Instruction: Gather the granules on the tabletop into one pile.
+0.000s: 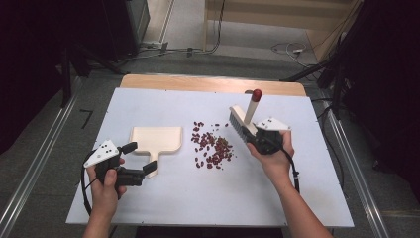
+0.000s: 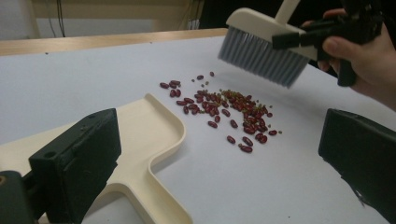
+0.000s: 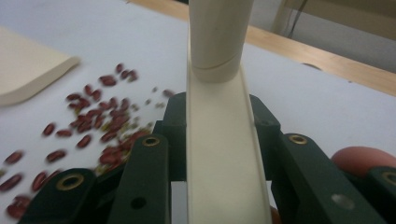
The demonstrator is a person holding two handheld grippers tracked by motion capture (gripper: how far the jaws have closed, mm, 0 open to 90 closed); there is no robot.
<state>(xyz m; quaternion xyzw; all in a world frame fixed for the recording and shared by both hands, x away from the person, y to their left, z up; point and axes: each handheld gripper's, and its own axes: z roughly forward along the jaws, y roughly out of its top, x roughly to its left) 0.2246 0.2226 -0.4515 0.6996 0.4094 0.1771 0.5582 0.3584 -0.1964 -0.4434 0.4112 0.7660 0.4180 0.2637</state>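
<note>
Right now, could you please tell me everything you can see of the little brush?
The brush is small, of cream plastic by its look, with a flat head, a row of grey bristles and a round cream handle ending in a red cap. The right gripper is shut on its head, holding it off the white table, tilted, bristles pointing down toward the red beans beside it. Only the gripper's fingers touch it.
</note>
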